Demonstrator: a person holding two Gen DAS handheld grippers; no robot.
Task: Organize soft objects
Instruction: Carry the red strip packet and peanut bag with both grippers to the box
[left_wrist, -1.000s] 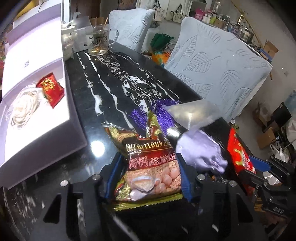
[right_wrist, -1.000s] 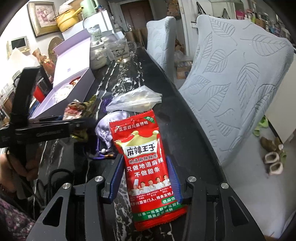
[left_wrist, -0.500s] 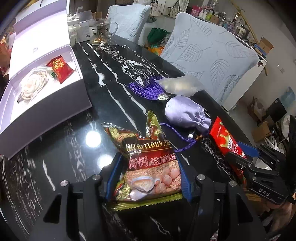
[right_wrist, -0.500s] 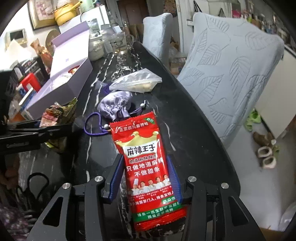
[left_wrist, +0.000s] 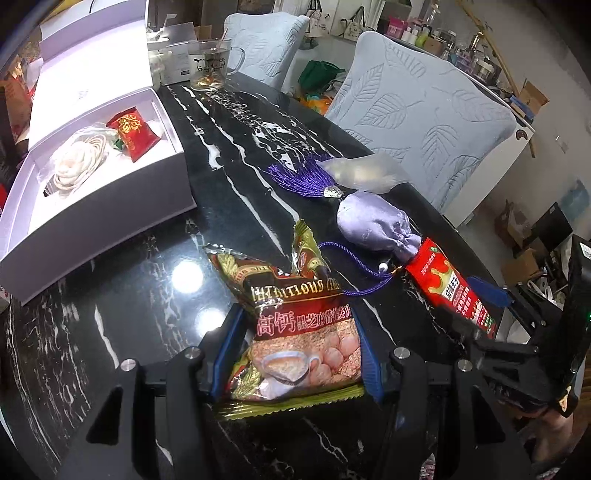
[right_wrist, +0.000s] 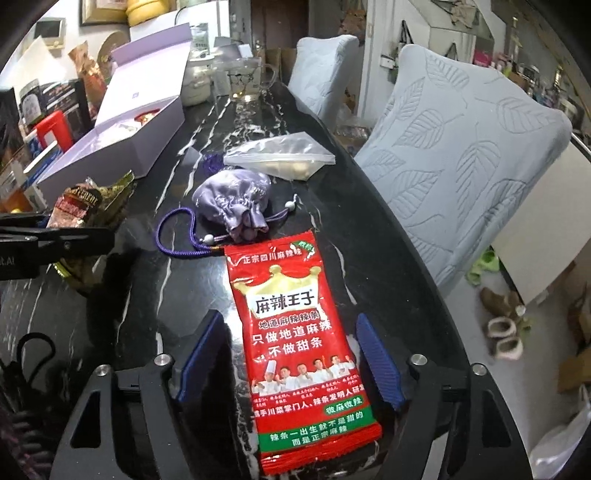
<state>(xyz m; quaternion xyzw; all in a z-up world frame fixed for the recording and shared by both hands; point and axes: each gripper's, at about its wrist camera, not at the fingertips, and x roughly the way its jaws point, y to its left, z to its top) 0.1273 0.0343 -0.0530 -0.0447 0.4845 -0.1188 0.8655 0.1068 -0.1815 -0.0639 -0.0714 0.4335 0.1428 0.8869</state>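
Both tongs carry or straddle a snack packet. Left tongs (left_wrist: 295, 354) are clamped on a brown cereal packet (left_wrist: 301, 332), their blue pads pressing its lower sides while its upper end stands free above the black marble surface (left_wrist: 229, 155). Right tongs (right_wrist: 286, 363) are opening — the red spicy-strip packet (right_wrist: 299, 343) lies flat on the surface between the pads with a gap on either side, its top edge just beside the lilac drawstring pouch (right_wrist: 232, 199).

To finish the release cleanly, the right tongs should probably spread until both pads stand clear and then lift straight off, so the packet is not dragged into the pouch's cord. The brown packet likely belongs in the open white box (left_wrist: 173, 184), beside the small red packet (left_wrist: 133, 134) already inside.

Hard to judge: what the clear zip bag (right_wrist: 280, 157) holds, how much free room the box has — and whether the brown packet's lower end touches the surface.
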